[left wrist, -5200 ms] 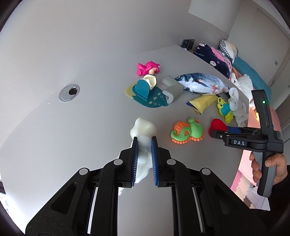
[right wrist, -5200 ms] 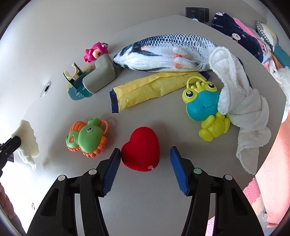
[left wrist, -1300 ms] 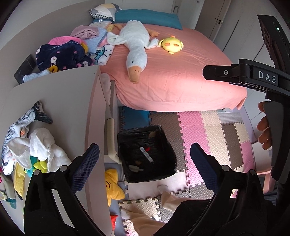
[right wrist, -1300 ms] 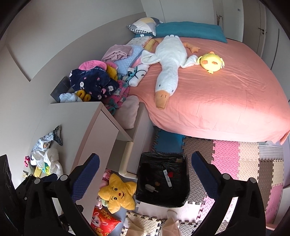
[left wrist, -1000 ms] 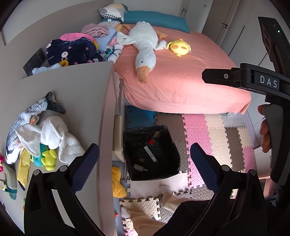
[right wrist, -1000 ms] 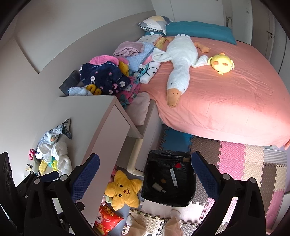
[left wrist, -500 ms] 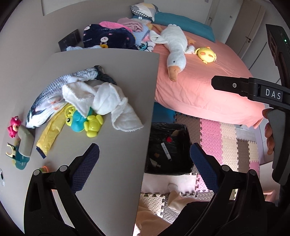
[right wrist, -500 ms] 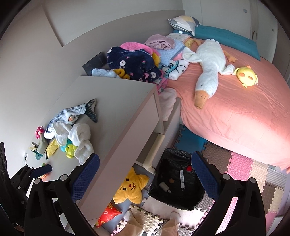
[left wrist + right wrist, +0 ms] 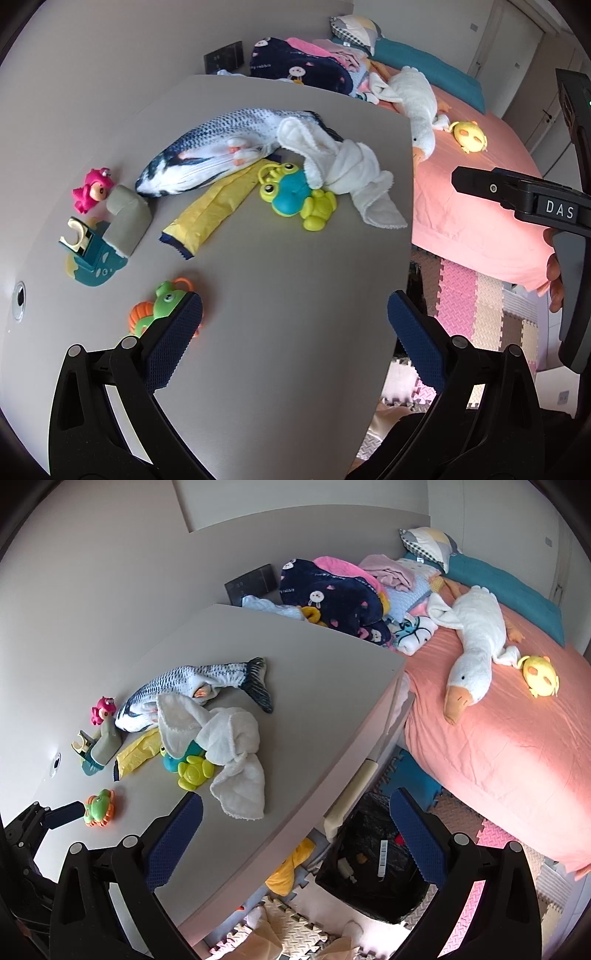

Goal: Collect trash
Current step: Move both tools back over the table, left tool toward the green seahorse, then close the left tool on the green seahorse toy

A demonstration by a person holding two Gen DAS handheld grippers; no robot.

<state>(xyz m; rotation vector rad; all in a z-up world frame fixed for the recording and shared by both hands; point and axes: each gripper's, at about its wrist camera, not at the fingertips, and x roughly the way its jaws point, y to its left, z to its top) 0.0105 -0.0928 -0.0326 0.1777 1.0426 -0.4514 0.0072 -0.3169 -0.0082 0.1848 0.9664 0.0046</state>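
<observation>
Tongs on both sides, left tongs (image 9: 294,334) over the worktop (image 9: 280,280) and right tongs (image 9: 295,829) past its edge, gape empty, while the black trash bin (image 9: 373,878) sits on the floor beside the bed (image 9: 517,738).

Both views are swinging back from the floor toward the desk (image 9: 288,295): the black bin (image 9: 373,871) is sliding to the lower right, the fish plush (image 9: 221,147) is filling the upper centre, the left gripper (image 9: 295,321) is now gaping empty.
</observation>
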